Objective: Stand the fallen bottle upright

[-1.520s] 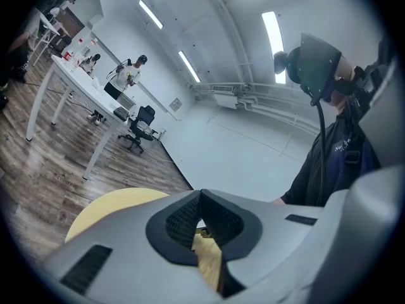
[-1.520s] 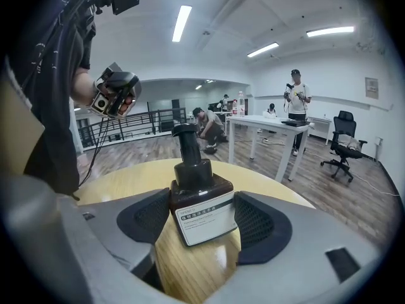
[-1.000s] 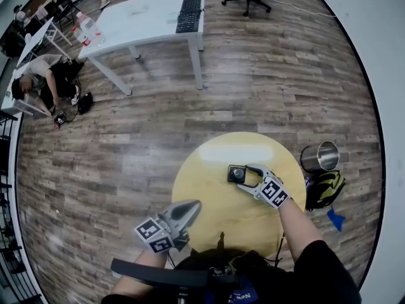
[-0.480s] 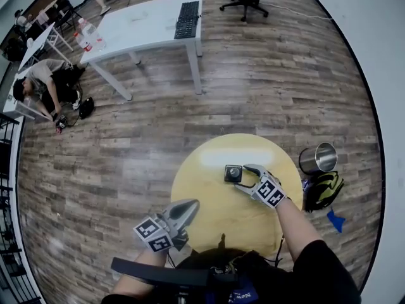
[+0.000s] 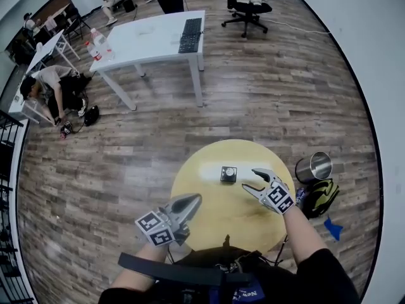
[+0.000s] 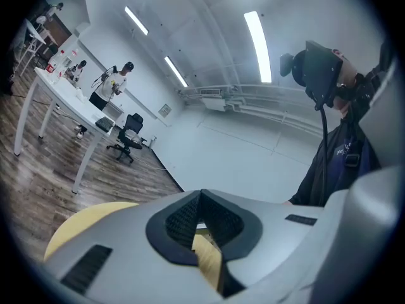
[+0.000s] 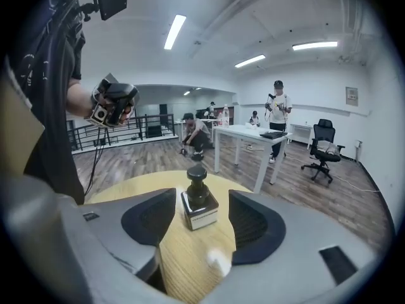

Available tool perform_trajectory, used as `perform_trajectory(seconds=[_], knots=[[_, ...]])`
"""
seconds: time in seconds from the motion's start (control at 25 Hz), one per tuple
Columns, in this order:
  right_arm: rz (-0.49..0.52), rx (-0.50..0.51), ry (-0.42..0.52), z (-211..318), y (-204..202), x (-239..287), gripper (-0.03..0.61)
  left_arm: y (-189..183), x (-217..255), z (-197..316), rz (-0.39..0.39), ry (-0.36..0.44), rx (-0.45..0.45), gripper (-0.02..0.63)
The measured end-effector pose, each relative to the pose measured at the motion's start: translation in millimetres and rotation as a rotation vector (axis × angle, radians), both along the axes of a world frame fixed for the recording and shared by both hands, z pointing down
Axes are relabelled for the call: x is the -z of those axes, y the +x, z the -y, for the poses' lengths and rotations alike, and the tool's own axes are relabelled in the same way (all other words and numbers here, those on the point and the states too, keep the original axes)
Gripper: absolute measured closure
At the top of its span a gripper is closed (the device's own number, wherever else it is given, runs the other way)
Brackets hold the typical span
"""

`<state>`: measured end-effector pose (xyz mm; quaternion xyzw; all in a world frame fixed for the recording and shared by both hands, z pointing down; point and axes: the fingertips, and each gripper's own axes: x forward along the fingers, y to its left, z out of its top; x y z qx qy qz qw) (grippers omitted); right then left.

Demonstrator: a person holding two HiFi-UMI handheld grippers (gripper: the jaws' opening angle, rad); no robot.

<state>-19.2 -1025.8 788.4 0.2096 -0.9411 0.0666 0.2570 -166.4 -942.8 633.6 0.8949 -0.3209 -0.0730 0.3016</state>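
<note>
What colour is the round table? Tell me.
The table is pale yellow, with a wood grain; the head view shows it best.

The person wears a dark short-sleeved shirt (image 5: 319, 268), lower right of the head view, and a black head camera (image 6: 319, 68) with a black cable (image 6: 324, 144). The left gripper (image 5: 196, 198) and right gripper (image 5: 250, 178) are light grey, each with a black-and-white marker cube (image 5: 278, 197); the fingers (image 7: 297, 252) have black ribbed pads (image 7: 149, 217).
</note>
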Motion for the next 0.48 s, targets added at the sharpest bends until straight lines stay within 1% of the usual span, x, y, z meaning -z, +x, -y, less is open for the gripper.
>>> perform_trajectory(seconds=[0.12,0.32,0.48], knots=[[0.060,-0.025,0.032,-13,10,41,0.318,10,22,-10,-0.005,0.032,0.000,0.611],[0.189,-0.061,0.088,-36,20,129,0.393,30,67,-27,0.001,0.093,-0.012,0.611],[0.319,-0.110,0.103,-59,32,195,0.459,43,102,-44,0.001,0.142,-0.010,0.611]])
